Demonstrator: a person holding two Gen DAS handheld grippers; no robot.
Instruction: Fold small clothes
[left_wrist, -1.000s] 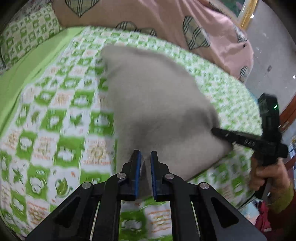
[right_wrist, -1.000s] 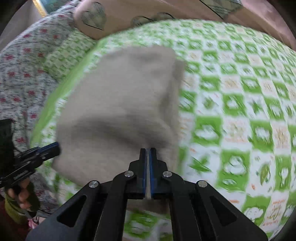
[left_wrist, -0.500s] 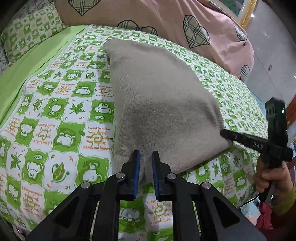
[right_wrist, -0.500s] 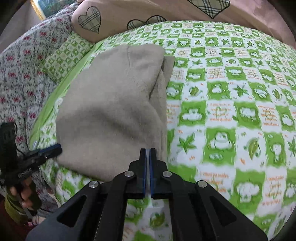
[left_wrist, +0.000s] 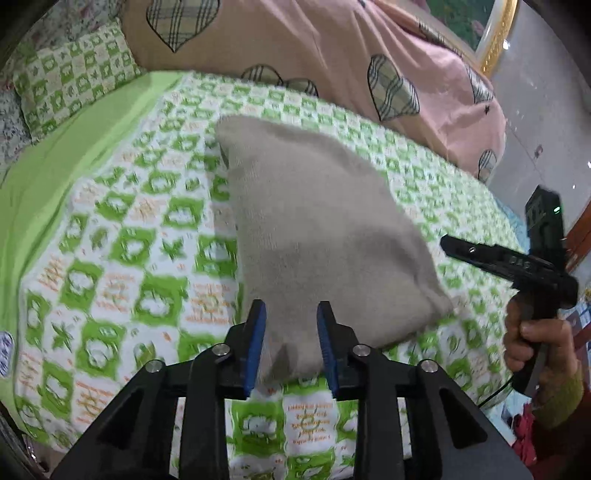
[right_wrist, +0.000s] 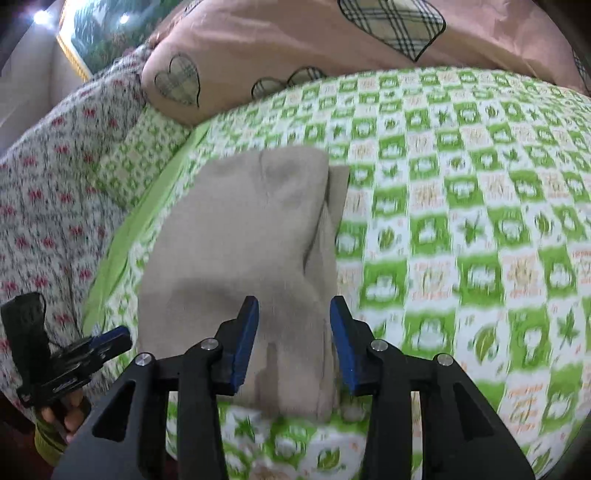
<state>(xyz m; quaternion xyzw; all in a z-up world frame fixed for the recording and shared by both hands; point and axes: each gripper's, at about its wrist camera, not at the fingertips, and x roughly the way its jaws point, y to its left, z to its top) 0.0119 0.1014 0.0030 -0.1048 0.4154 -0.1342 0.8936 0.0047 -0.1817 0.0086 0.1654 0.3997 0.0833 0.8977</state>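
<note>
Fingers on the left gripper and right gripper have just opened and let go of the grey cloth. It lies folded mid-frame on the green bed, so this fold looks done.

Two black grippers are shown, each with triangular cut-outs in its linkage arms, silver screws at the joints and blue pads inside the fingers. On the right gripper white lettering and a green light are seen. The hand is cuffed by an olive-green sleeve.
</note>
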